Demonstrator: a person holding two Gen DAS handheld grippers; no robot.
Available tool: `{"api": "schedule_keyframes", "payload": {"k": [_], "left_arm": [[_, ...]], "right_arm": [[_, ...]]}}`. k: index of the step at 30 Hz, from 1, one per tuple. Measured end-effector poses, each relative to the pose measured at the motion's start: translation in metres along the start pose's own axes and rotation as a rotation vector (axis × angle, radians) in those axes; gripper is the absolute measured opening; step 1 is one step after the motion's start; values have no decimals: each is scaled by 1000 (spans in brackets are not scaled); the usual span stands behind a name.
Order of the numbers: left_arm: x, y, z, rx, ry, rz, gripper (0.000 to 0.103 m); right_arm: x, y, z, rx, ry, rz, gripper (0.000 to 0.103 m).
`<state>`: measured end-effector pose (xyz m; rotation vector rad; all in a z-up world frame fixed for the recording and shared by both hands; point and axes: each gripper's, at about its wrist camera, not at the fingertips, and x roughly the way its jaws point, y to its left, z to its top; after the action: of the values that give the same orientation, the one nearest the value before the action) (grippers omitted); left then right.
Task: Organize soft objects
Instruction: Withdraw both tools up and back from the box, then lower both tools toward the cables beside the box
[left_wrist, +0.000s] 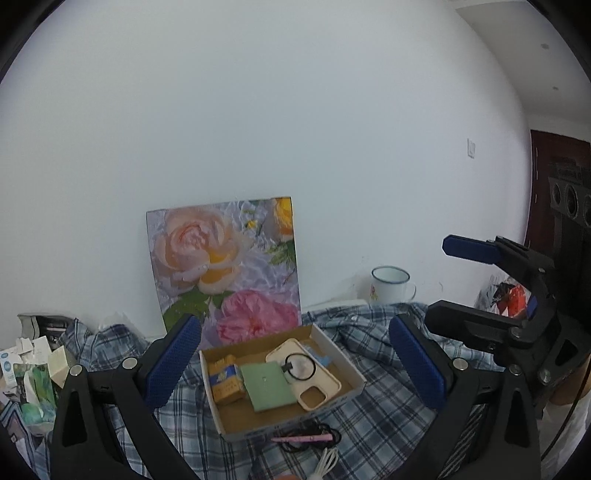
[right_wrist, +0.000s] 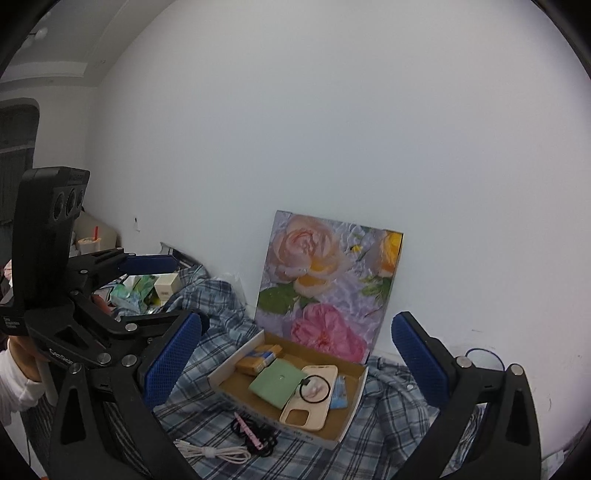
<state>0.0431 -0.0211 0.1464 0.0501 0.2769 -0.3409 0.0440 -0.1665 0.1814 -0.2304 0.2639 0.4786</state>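
A shallow cardboard box (left_wrist: 284, 426) (right_wrist: 258, 406) sits on a rumpled blue plaid shirt (left_wrist: 369, 424) (right_wrist: 388, 424). In the box lie a green pouch (left_wrist: 269, 384) (right_wrist: 275, 382), a cream phone case (left_wrist: 330, 386) (right_wrist: 321, 406) with a black ring on it, and a yellow and blue pack (left_wrist: 225, 384) (right_wrist: 258, 358). My left gripper (left_wrist: 295, 363) (right_wrist: 173, 291) hovers open above the box with nothing between its fingers. My right gripper (right_wrist: 295, 356) (left_wrist: 437, 282) is open and bare too, to the right of the left one.
A floral picture (left_wrist: 225, 266) (right_wrist: 325, 280) leans on the white wall behind the box. In front of the box lie a pink pen (left_wrist: 303, 438) (right_wrist: 248, 430), black hair ties (right_wrist: 266, 443) and a white cable (right_wrist: 214, 452). An enamel mug (left_wrist: 389, 284) stands back right. Small cartons (left_wrist: 33, 373) crowd the left.
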Motion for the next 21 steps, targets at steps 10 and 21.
{"api": "schedule_keyframes", "payload": {"k": [10,21], "left_arm": [[20,3,-33,39,89,8,103],[64,15,-73,23,211,-13,103]], "right_arm": [[23,-1,-35,26,49,68,103],[69,-7,-79,66,149,127,103]]}}
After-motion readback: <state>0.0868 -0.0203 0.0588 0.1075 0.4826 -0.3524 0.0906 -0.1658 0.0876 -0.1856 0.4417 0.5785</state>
